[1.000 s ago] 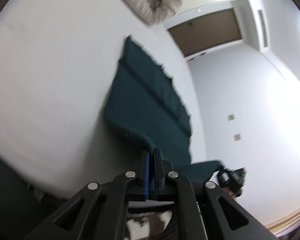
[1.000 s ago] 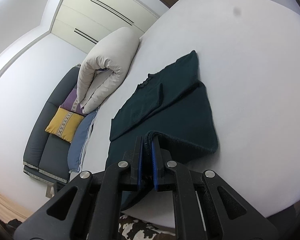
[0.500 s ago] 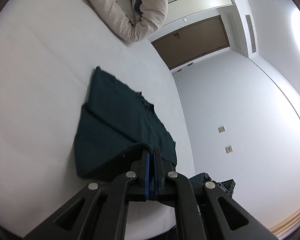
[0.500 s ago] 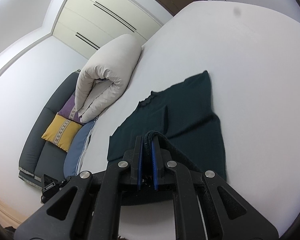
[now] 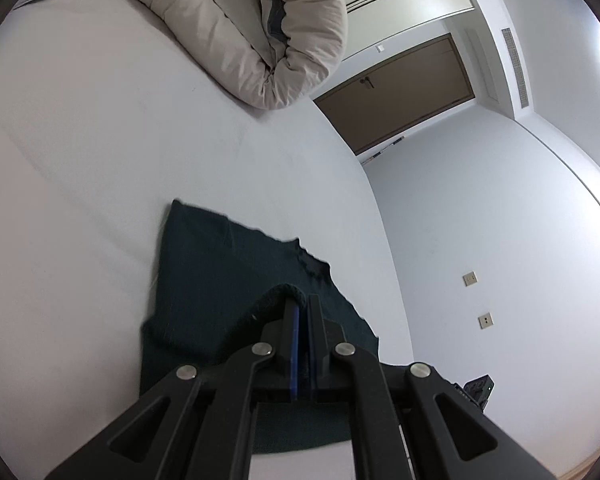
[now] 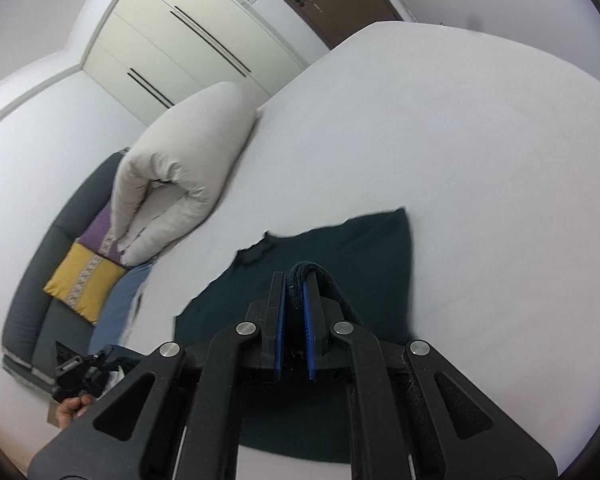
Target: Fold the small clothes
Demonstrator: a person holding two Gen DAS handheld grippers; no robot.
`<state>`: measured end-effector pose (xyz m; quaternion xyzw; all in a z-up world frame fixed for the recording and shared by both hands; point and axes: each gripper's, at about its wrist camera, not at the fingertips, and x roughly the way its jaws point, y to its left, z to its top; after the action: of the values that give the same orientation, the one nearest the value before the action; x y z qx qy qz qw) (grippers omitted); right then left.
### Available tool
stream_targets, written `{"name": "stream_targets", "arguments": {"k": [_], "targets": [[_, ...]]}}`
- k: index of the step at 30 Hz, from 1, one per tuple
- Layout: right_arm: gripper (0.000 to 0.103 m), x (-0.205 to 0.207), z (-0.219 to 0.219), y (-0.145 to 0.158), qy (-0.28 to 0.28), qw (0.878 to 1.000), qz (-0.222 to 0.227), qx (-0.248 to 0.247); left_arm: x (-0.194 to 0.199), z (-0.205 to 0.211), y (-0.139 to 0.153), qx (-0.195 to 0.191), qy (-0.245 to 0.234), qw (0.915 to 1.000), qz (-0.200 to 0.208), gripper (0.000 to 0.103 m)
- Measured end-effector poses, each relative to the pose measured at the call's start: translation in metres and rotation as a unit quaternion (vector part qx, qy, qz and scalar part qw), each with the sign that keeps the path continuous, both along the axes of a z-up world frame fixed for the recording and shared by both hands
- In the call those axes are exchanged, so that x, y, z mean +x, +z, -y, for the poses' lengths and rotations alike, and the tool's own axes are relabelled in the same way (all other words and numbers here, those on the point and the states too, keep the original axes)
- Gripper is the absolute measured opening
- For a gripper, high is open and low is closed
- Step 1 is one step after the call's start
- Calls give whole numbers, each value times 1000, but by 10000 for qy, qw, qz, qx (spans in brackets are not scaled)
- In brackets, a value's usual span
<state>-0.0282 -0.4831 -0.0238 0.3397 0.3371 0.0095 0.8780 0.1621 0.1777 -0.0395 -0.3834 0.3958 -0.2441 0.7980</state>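
Left gripper (image 5: 300,312) is clamped on the near hem of the dark green garment (image 5: 220,264), and the right gripper (image 6: 296,284) pinches a thick bunch of the same hem. Both carry it forward over the garment, which lies flat on the white bed (image 5: 100,140), well short of the rolled duvet (image 5: 260,32). To fold well, I would keep the 2 grips level and equally advanced, lay the hem square on the far edge near the neckline (image 6: 256,254), then release. Compared with 1.0 s ago, the hem has travelled further over the body and less cloth shows beyond the grippers.
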Motion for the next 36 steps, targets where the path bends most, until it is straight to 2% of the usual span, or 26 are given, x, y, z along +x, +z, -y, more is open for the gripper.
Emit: {"name": "stream_targets", "arguments": {"k": [8,14,19,20,22,23,24,27,31,36], "targets": [[7,63,18,-32,-171,9995,-263,-88,62,19,-19,265,97,9995,-155,4],[7,104,28,-62,-304,9984,-469,12,102,28,-44,417,186,9983,-372,4],[8,143,41,-96,-456,9955,-821,152,135,33,-72,645,274,9953,-668,5],[11,151,45,-103,-573,9941,-908,148,142,34,-78,691,306,9942,-770,7],[16,162,54,-115,-750,9922,-969,219,154,35,-88,801,390,9919,-902,23],[22,165,56,-118,-809,9918,-959,259,157,36,-90,827,403,9914,-927,34],[31,168,58,-118,-865,9914,-954,249,158,37,-91,846,389,9912,-941,40],[46,169,55,-114,-874,9924,-867,50,155,40,-91,988,279,9910,-862,46],[49,160,51,-107,-908,9921,-852,-125,143,30,-84,674,370,9944,-729,49],[49,139,35,-97,-803,9931,-815,-248,121,5,-67,634,676,9945,-492,54]]}}
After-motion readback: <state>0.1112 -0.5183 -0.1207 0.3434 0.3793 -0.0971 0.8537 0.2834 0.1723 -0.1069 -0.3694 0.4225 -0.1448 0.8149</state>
